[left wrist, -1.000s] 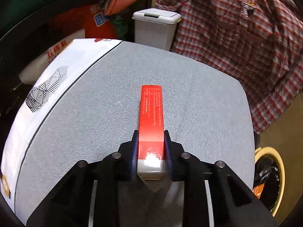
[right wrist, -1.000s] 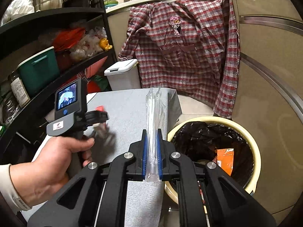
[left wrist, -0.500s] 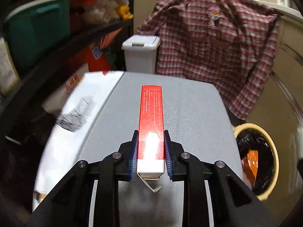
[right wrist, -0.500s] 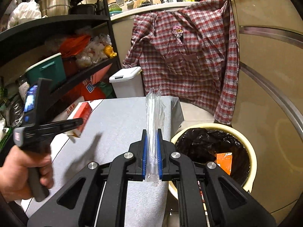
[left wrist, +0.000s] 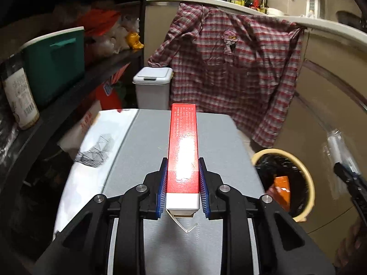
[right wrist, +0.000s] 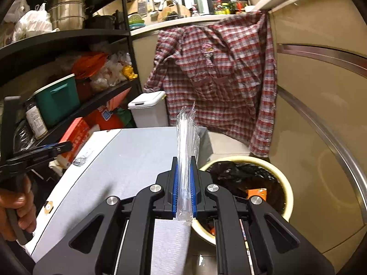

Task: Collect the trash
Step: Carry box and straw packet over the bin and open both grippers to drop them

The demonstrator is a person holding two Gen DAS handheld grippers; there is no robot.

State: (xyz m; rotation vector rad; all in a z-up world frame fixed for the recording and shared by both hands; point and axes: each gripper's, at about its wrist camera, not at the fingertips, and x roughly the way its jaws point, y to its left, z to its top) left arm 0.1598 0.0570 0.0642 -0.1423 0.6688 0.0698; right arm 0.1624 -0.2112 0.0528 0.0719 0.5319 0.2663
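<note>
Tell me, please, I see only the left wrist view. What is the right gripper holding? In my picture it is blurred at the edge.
Observer: The right gripper is shut on a clear plastic wrapper, which stands up between its fingers.
Operator: Is it over the yellow bin?
Observer: Not quite. In the right wrist view the yellow bin is just right of the wrapper, which is above the edge of the grey table.
Operator: Can my red box be seen from there?
Observer: Yes, the red box sticks out of the left gripper, beside the table's left side.
</note>
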